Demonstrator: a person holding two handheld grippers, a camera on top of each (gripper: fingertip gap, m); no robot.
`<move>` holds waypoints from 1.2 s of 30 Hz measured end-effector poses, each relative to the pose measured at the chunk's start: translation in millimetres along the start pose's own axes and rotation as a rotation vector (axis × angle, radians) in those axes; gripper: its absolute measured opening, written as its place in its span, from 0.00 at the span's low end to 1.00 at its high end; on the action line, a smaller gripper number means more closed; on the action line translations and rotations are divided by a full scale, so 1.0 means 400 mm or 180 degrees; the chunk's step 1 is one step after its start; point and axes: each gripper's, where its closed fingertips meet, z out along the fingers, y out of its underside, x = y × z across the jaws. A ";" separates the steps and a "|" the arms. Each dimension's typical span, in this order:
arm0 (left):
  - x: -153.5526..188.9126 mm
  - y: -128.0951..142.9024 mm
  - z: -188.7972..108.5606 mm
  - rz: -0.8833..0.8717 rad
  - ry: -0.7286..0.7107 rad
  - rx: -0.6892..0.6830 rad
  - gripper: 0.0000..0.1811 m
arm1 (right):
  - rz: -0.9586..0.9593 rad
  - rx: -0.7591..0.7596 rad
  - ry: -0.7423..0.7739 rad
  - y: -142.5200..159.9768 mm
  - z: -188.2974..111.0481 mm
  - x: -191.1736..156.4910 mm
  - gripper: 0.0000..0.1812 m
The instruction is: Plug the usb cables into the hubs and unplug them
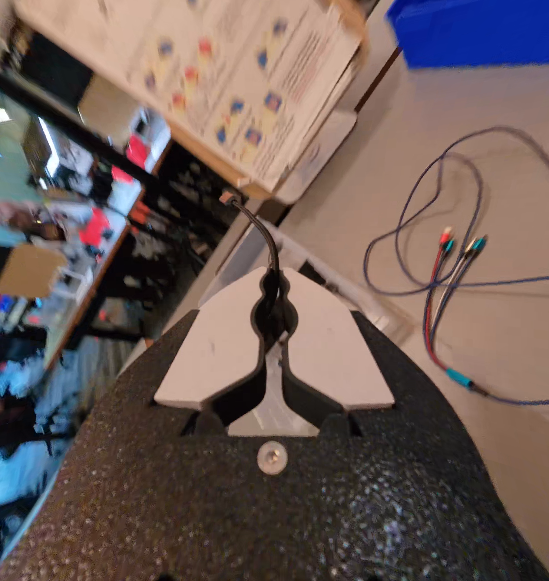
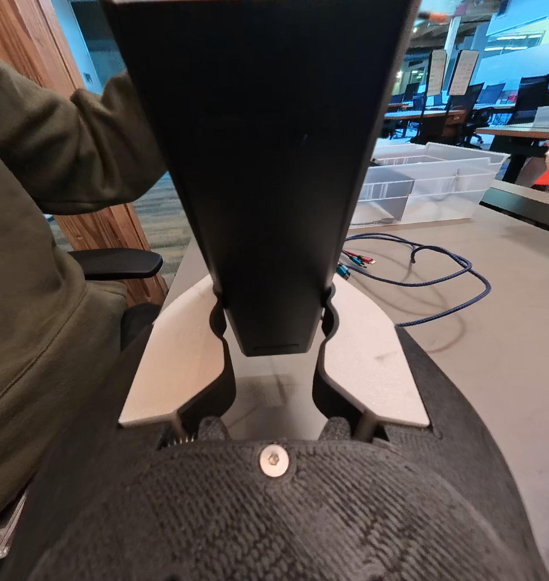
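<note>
In the left wrist view my left gripper [image 1: 274, 276] is shut on a short black cable [image 1: 268, 239] that curves up and left to a small plug [image 1: 226, 198] at its free end. A blue braided multi-head cable [image 1: 436, 267] lies on the grey table [image 1: 455, 157] to the right, its teal and red plugs [image 1: 465, 243] loose. In the right wrist view my right gripper [image 2: 274, 295] is shut on a long black hub [image 2: 266, 157], held upright, with a slot at its near end. The blue cable also shows on the table in the right wrist view [image 2: 439, 273].
A blue bin [image 1: 480, 31] stands at the table's back right. A sheet with coloured pictures on a board [image 1: 241, 88] lies behind the left gripper. A clear plastic bin [image 2: 424, 185] stands beyond the blue cable. A person's green sleeve [image 2: 46, 157] and a chair armrest [image 2: 115, 262] are at the left.
</note>
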 end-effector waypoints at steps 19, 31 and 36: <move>0.747 0.073 0.074 0.1227 0.2087 0.0869 0.02 | -0.0014 0.0199 0.0835 -0.013 -0.173 0.104 0.33; 0.671 0.109 0.056 0.0089 0.2573 0.0160 0.16 | -0.0049 0.0230 0.0730 -0.016 -0.174 0.090 0.33; 0.613 0.079 0.154 -0.1382 0.2088 -0.0538 0.15 | -0.0069 0.0128 0.0652 -0.008 -0.163 0.082 0.33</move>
